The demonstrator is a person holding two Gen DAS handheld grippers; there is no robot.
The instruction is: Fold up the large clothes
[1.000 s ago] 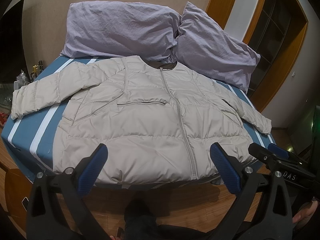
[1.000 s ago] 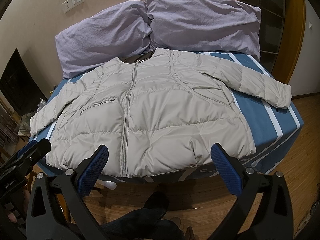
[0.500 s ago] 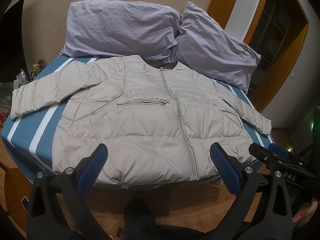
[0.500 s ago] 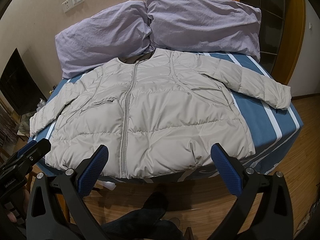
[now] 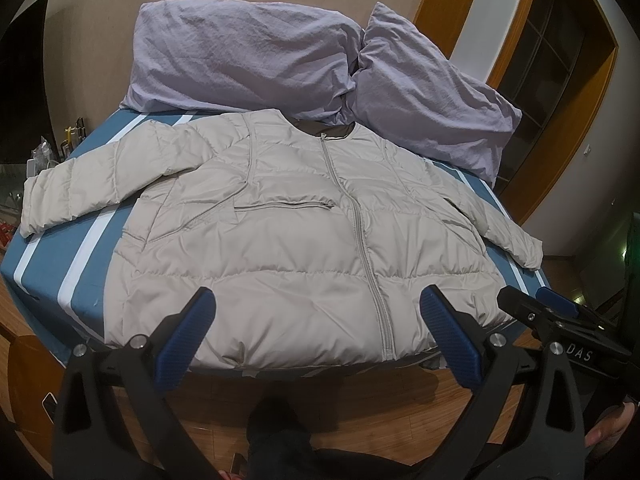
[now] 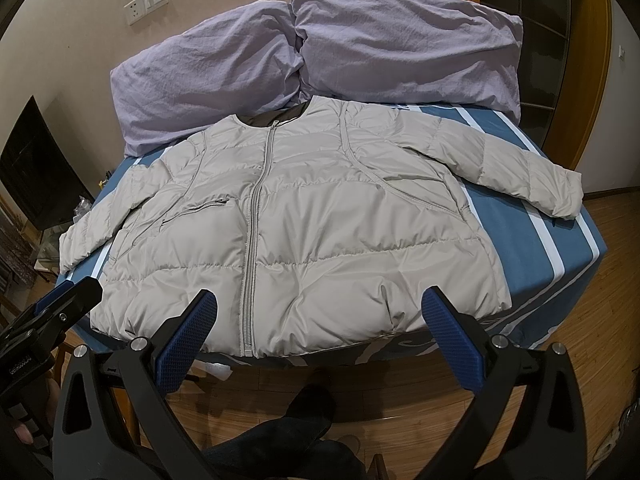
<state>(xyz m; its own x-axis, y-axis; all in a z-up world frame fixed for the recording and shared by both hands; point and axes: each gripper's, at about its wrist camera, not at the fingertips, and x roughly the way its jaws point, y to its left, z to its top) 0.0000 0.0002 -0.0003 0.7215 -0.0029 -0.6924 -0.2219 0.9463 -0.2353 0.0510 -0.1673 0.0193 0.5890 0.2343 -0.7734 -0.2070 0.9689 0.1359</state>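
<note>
Folding has not begun: pale grey quilted puffer jacket lies zipped, front-up, sleeves spread on the blue white-striped bed, ready for folding. Left gripper and right gripper hover before its hem, fingers wide, empty.

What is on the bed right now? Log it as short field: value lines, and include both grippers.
garment: beige puffer jacket, spread flat, front up, zipped
sleeves: both spread outward on the bed
surface: blue bed with white stripes
hem: at the near bed edge
behind collar: two lilac pillows, side by side
left gripper: open, short of the hem, holding nothing
right gripper: open, short of the hem, holding nothing
fold status: not started
</note>
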